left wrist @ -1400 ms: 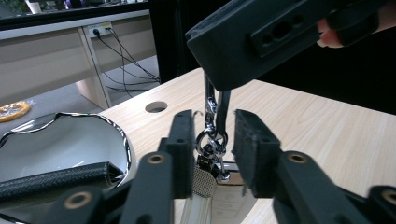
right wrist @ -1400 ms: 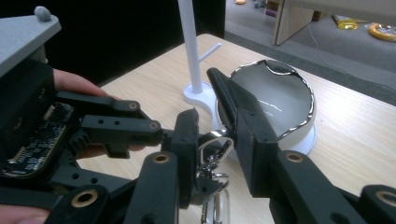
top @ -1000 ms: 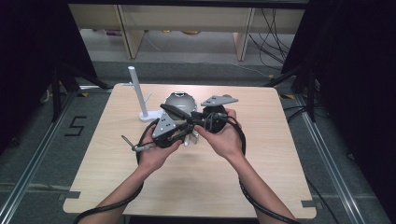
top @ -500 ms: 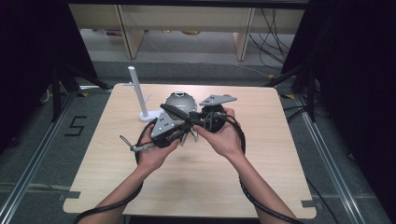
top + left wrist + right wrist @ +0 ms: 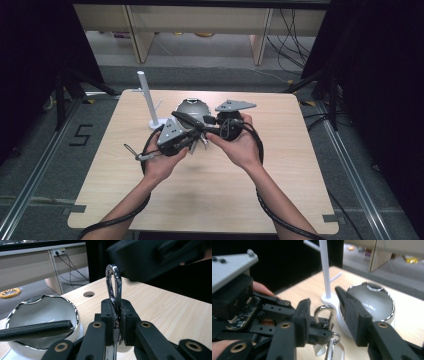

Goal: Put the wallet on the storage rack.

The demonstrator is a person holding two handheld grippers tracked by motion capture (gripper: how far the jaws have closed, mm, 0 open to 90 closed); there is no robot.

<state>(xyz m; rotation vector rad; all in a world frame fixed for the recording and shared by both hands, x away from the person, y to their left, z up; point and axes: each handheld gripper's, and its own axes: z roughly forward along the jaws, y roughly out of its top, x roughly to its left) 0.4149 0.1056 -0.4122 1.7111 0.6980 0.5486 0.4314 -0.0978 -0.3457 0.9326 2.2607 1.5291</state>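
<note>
Two grippers meet above the middle of the table (image 5: 210,195), each in one of the person's hands. The left gripper (image 5: 117,315) has its jaws drawn narrow and clamped on a silver carabiner (image 5: 114,285): the pads press on the clip's lower shank from both sides, and its rounded loop stands upright above the fingertips. In the right gripper view the same carabiner (image 5: 324,315) sits between the fingers of the right gripper (image 5: 325,317), nearer the left-hand finger (image 5: 303,320) than the other. Those jaws have just been opening, and they stand apart with clear gaps on both sides of the loop, so the pads do not press on it. A key ring (image 5: 335,336) hangs at the clip's lower end, just below the fingertips.

Beyond the left gripper's fingertips, to their left, sits a white bowl (image 5: 17,315) with a wavy silver rim; a black bar from the other gripper crosses in front of it. Past the right gripper's fingers, a white stand (image 5: 325,270) rises from the tabletop, just beside the bowl.
</note>
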